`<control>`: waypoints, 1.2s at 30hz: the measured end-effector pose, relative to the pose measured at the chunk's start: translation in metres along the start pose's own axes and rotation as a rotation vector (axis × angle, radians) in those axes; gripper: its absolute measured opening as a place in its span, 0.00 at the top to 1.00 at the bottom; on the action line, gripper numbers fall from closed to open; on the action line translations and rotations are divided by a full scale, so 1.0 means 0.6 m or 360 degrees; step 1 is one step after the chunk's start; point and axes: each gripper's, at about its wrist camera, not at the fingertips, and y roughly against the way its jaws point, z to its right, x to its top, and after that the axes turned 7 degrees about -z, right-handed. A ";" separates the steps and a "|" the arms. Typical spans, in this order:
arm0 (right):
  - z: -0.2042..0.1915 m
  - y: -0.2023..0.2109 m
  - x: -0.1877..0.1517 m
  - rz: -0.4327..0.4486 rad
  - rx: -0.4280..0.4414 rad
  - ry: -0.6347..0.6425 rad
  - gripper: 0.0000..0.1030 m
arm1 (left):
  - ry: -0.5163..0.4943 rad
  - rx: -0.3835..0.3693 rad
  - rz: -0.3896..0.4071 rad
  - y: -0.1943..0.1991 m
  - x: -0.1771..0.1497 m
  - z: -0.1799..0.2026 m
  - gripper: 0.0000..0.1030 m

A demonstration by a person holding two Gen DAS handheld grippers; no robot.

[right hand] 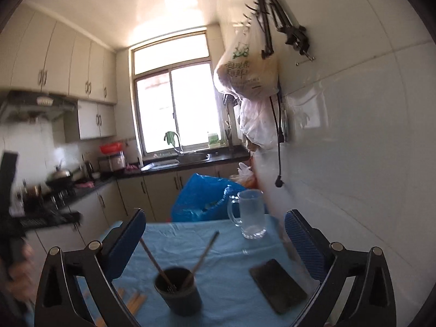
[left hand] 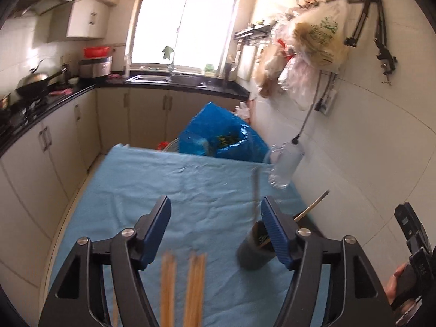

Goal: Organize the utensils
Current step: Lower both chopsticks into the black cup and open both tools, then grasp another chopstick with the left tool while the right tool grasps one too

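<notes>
Both sets of jaws spread wide and holding nothing: left gripper (left hand: 215, 226) hovering over the blue-clothed table (left hand: 152, 185), right gripper (right hand: 215, 241) raised above the dark cup (right hand: 178, 290). Cup already carrying two long utensils, a metal fork (right hand: 156, 264) and a brown-handled piece (right hand: 203, 254), both leaning out over the rim. Wooden chopsticks (left hand: 182, 286) lying loose on the cloth just left of the cup, blurred in the left wrist view, apparently next in line for pickup. Best to lower the left jaws astride the chopsticks near mid-length, pinch them together as one bundle, lift level, then tip upright and drop them into the free part of the cup mouth, away from the leaning handles so nothing gets levered out or the cup tipped. Black phone (right hand: 278, 288) flat on the cloth right of the cup, glass mug (right hand: 250, 214) beyond the cup toward the far table edge, wall close behind both. Open cloth left of and beyond the cup offering the safest lane; near edge close under the chopsticks, so a slip there risks a fall to the floor
</notes>
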 end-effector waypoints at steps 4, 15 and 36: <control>-0.004 0.013 -0.055 -0.0034 0.0027 -0.0040 0.00 | 0.0079 0.0046 -0.0131 -0.009 -0.060 -0.073 0.31; -0.058 -0.051 -0.144 -0.0589 0.0195 -0.0008 0.13 | 0.0232 0.0131 -0.0747 -0.195 -0.153 -0.175 0.41; -0.035 -0.105 -0.177 -0.0774 0.0262 -0.0108 0.29 | 0.0158 0.0227 -0.0969 -0.324 -0.151 -0.151 0.90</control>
